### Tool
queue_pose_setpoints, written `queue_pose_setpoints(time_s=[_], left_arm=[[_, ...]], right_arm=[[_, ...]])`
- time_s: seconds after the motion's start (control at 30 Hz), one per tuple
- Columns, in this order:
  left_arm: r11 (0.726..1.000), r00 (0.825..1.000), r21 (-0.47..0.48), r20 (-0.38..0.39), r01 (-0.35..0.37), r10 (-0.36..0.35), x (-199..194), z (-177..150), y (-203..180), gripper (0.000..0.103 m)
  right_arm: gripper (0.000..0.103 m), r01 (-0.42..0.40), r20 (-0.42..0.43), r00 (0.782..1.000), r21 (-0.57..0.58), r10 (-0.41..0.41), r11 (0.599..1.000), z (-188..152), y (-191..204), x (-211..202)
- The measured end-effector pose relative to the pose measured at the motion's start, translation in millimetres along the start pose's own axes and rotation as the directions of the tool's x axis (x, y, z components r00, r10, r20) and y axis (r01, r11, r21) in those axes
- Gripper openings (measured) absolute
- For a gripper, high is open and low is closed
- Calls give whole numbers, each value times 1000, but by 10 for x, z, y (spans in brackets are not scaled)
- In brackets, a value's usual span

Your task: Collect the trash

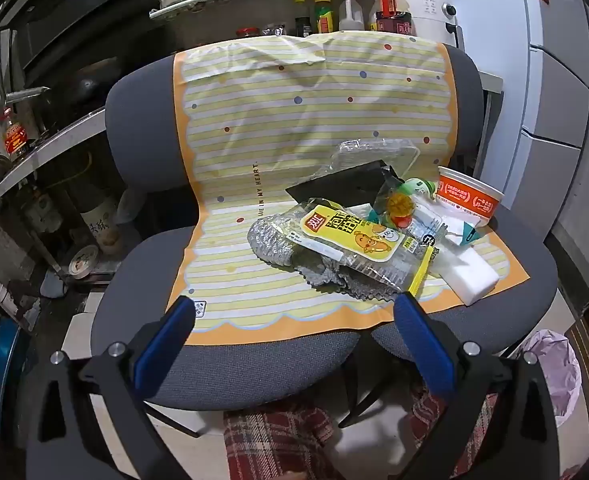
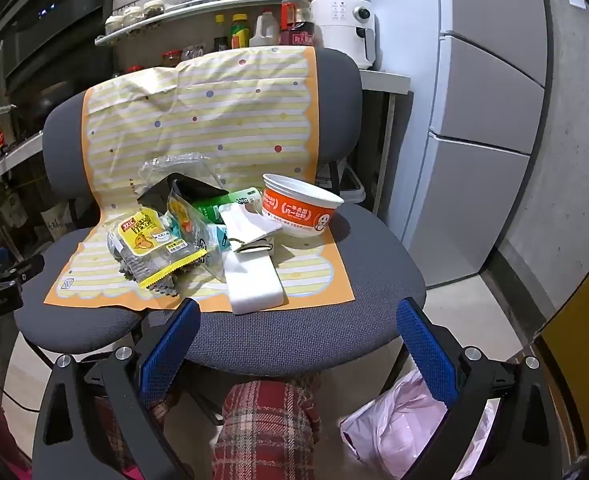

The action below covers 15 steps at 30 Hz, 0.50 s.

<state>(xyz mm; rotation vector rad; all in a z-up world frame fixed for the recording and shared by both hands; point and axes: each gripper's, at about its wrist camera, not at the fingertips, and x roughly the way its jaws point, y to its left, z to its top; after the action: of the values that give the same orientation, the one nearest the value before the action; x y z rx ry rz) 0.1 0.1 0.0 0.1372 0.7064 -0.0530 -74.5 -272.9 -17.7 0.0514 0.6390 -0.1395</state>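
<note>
A pile of trash lies on a striped yellow mat (image 1: 254, 152) (image 2: 198, 128) draped over a grey chair (image 1: 270, 356) (image 2: 374, 264). It holds a yellow snack wrapper (image 1: 350, 236) (image 2: 146, 234), crumpled foil (image 1: 270, 240), a clear plastic tray (image 1: 374, 156) (image 2: 174, 168), a white foam block (image 1: 474, 274) (image 2: 254, 284) and an orange paper bowl (image 1: 468, 196) (image 2: 300, 210). My left gripper (image 1: 294, 308) hangs open in front of the seat edge, holding nothing. My right gripper (image 2: 298, 312) is open too, just short of the foam block.
A bin lined with a pink bag (image 1: 554, 364) (image 2: 406, 412) stands on the floor right of the chair. A person's plaid-clad legs (image 2: 266, 428) are below the seat. Shelves of bottles (image 1: 322, 12), a white appliance (image 2: 346, 24) and a fridge (image 2: 490, 120) stand behind.
</note>
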Motion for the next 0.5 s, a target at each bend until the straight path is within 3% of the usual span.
queue_pose_setpoints(time_s=[0.5], left_arm=[[1000,1000,6,-6,-8,8,23,-17,-2,96]], right_arm=[[97,0,-18,1000,8,0,1000,5,-6,25]])
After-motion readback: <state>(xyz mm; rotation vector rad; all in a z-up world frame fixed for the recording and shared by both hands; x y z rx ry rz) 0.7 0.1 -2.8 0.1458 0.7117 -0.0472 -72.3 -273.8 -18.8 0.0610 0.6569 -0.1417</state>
